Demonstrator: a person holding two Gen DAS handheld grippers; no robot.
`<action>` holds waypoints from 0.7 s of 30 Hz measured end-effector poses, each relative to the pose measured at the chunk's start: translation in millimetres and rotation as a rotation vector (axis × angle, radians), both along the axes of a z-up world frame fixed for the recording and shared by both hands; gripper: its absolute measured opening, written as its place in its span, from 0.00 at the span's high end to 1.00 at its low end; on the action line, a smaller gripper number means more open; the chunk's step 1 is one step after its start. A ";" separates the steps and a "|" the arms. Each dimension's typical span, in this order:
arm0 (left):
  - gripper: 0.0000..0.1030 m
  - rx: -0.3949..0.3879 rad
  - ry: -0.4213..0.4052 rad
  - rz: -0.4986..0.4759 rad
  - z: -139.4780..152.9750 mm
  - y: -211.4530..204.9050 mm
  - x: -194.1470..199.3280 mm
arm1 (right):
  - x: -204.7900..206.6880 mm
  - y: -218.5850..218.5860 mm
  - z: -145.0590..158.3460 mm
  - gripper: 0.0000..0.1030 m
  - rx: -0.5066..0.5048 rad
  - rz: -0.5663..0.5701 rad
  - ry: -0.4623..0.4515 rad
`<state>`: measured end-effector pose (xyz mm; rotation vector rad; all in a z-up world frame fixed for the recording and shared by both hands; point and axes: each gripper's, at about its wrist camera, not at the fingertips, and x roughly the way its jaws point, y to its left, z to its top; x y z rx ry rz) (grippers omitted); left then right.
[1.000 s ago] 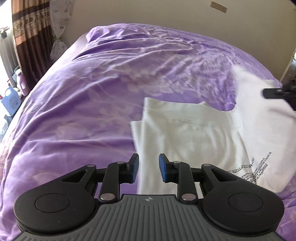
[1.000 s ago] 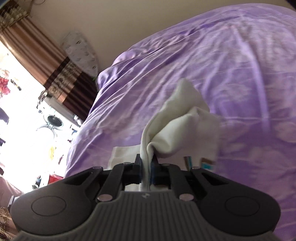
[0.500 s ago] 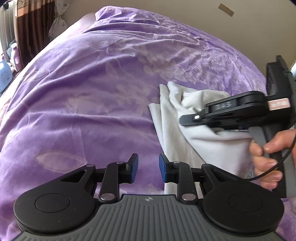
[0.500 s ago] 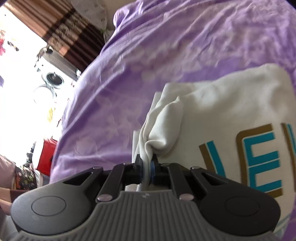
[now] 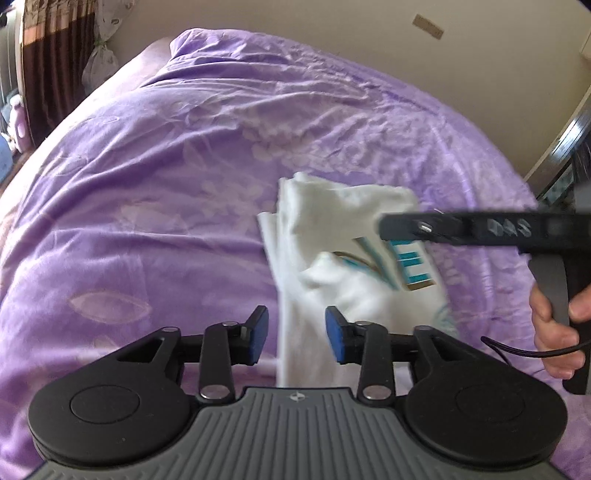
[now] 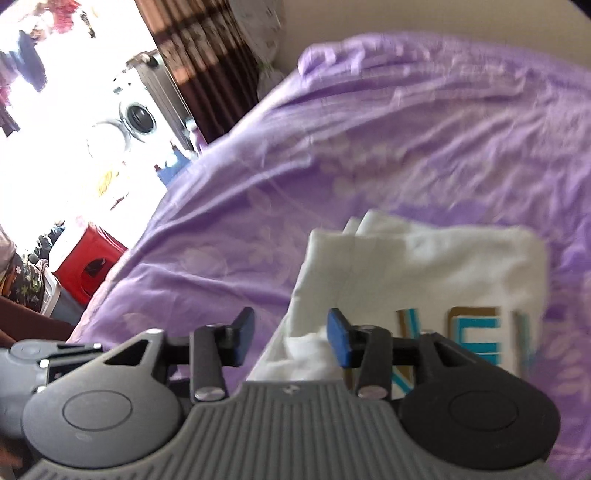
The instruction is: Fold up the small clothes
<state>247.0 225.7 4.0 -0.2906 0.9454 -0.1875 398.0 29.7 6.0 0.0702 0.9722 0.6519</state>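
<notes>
A white shirt (image 5: pixel 332 229) with teal and gold letters (image 6: pixel 476 332) lies folded over on the purple bed cover (image 5: pixel 166 184). In the left wrist view my left gripper (image 5: pixel 296 334) hovers at the shirt's near left edge. Its jaws are opening, and the cloth shows in the gap below them, not pinched. My right gripper (image 6: pixel 291 339) is over the shirt's left side, jaws opening. A loose bunch of white cloth (image 6: pixel 306 347) lies under the gap, free of the pads. From the left wrist view the right gripper (image 5: pixel 391 227) reaches in from the right, held by a hand (image 5: pixel 554 325).
The purple cover spreads wide to the left of and beyond the shirt. A beige wall (image 5: pixel 332 29) stands behind the bed. Left of the bed are brown curtains (image 6: pixel 207 55), a washing machine (image 6: pixel 136 114) and a red stool (image 6: pixel 88 266). A cable (image 5: pixel 517 349) hangs by the hand.
The right gripper carried the shirt's fold across to the left, then let it go, and its jaws spread. The left gripper's jaws also widened, and it moved closer to the shirt.
</notes>
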 end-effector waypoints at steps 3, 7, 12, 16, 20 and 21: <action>0.47 -0.081 0.012 0.003 3.7 0.0 -4.0 | -18.6 -36.8 13.4 0.53 0.006 -0.025 -0.038; 0.40 -0.134 0.065 0.044 -6.2 1.6 -2.9 | -46.0 -85.3 0.9 0.53 -0.065 -0.081 -0.076; 0.39 -0.183 0.173 0.103 -37.4 5.9 2.8 | -79.6 -129.4 -32.1 0.51 -0.080 -0.134 -0.033; 0.40 -0.206 0.217 0.124 -58.0 5.8 4.9 | -101.6 -145.5 -54.4 0.41 -0.083 -0.145 -0.011; 0.72 -0.220 0.200 0.116 -59.6 2.4 4.8 | -121.7 -147.6 -69.0 0.37 -0.122 -0.137 -0.014; 0.79 -0.212 0.181 0.107 -55.2 0.3 4.1 | -126.2 -146.3 -73.1 0.35 -0.132 -0.126 -0.009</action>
